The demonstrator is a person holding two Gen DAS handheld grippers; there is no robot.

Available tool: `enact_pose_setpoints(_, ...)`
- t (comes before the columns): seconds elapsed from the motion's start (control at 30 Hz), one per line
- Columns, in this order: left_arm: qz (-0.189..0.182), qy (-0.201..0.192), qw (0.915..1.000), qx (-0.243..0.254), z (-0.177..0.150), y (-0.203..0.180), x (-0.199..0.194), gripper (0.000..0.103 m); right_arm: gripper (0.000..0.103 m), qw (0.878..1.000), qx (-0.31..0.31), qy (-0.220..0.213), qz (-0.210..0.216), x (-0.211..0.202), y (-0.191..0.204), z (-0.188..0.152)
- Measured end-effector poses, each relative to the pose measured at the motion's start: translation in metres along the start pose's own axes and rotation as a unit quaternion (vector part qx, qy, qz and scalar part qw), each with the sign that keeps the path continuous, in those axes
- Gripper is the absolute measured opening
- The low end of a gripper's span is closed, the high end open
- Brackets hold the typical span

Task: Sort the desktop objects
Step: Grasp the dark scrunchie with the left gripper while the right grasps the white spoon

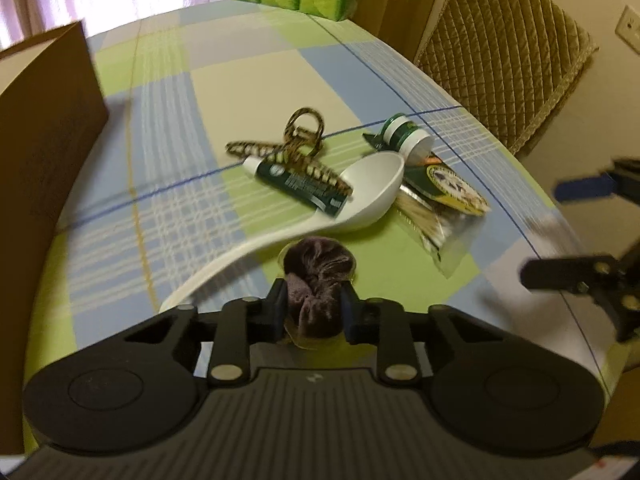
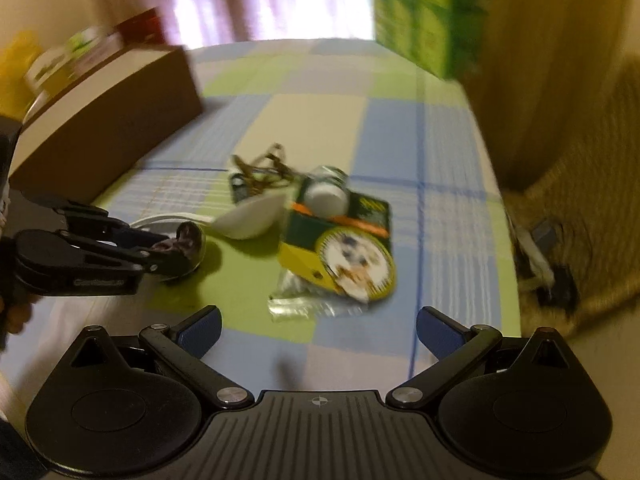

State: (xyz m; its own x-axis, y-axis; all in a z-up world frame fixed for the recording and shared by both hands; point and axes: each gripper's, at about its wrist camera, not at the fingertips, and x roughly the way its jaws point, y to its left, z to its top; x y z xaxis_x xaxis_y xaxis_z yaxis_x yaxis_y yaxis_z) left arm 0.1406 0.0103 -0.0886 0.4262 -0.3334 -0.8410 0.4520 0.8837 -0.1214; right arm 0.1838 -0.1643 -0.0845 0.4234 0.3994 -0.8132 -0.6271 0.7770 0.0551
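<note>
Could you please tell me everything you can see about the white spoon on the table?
The white spoon is a large ladle-like piece, apparently glossy plastic or ceramic, with a deep oval bowl and a long curved handle. It lies on the checked tablecloth, bowl up, handle sweeping toward the left gripper. A small dark green tube rests across its rim, overlapped by a tortoiseshell hair claw. A packet lies beside the bowl, which overlaps its edge. Its handle passes close by the scrunchie that gripper holds.

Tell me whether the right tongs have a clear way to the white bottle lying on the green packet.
Probably yes. The right tongs are open and empty, and the white bottle lies straight ahead atop the green packet, nothing between. The left tongs, shut on the scrunchie, sit off to the side.
</note>
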Motion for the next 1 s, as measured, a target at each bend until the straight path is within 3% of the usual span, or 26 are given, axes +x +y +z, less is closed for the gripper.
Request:
enact_pose_setpoints(0.17, 0.021, 0.005, 0.9992, -0.033, -0.029, 0.018, -0.027, 0.02, 0.101, 0.994, -0.101, -0.027, 0.024, 0.013, 0.02, 0.016)
enact_pose_setpoints(0.3, 0.033, 0.01, 0.9956, -0.087, -0.051, 0.038, -0.048, 0.02, 0.098, 0.98, -0.19, -0.047, 0.034, 0.027, 0.039, 0.025)
enact_pose_setpoints(0.5, 0.053, 0.014, 0.9913, -0.119, -0.072, 0.053, -0.072, 0.02, 0.068, 0.931, -0.362, -0.037, 0.022, 0.057, 0.069, 0.025)
enact_pose_setpoints(0.6, 0.058, 0.012, 0.9901, -0.127, -0.078, 0.056, -0.079, 0.02, 0.041, 0.903, -0.429, -0.011, 0.016, 0.068, 0.077, 0.021)
enact_pose_setpoints(0.63, 0.058, 0.012, 0.9898, -0.13, -0.08, 0.057, -0.081, 0.02, 0.028, 0.896, -0.444, 0.001, 0.019, 0.07, 0.078, 0.02)
enact_pose_setpoints(0.7, 0.059, 0.01, 0.9892, -0.134, -0.083, 0.06, -0.084, 0.02, 0.018, 0.886, -0.461, 0.02, 0.035, 0.072, 0.08, 0.019)
enact_pose_setpoints(0.83, 0.061, 0.01, 0.9888, -0.136, -0.087, 0.064, -0.088, 0.02, 0.001, 0.885, -0.456, 0.045, 0.075, 0.067, 0.09, 0.015)
enact_pose_setpoints(1.0, 0.057, 0.012, 0.989, -0.136, -0.091, 0.068, -0.091, 0.02, 0.0, 0.923, -0.357, 0.064, 0.124, 0.059, 0.109, 0.018)
